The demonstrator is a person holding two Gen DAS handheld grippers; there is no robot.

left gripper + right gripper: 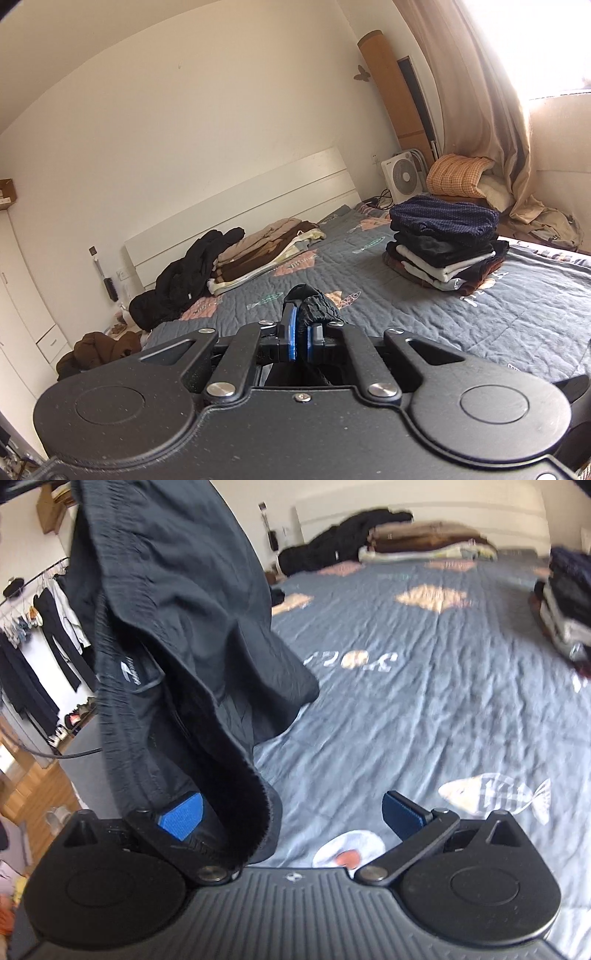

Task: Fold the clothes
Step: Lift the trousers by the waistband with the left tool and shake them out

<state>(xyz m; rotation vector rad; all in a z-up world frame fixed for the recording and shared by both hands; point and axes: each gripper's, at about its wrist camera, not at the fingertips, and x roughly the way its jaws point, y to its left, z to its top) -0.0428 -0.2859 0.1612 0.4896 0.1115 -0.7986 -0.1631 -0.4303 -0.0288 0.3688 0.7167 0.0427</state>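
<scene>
Left tool (300,338) pinches dark garment (177,627); right tool (291,812) is spread, cloth apparently draped on one finger. Unsecured, it may slip onto the bed (424,664).

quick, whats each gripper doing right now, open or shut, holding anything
Left gripper: shut on a bunch of the dark garment.
Right gripper: open, gripping nothing; the garment hangs over its left finger.

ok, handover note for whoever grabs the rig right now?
Left gripper: shut on a bunch of the dark garment.
Right gripper: open; the garment's waistband hangs over its left finger, not clamped.
Garment is in the air above the grey quilt, unfolded.
Done: folded stack on the bed.
Left: lay it flat, fold it, add to stack. Loose pile by the headboard remains.
</scene>
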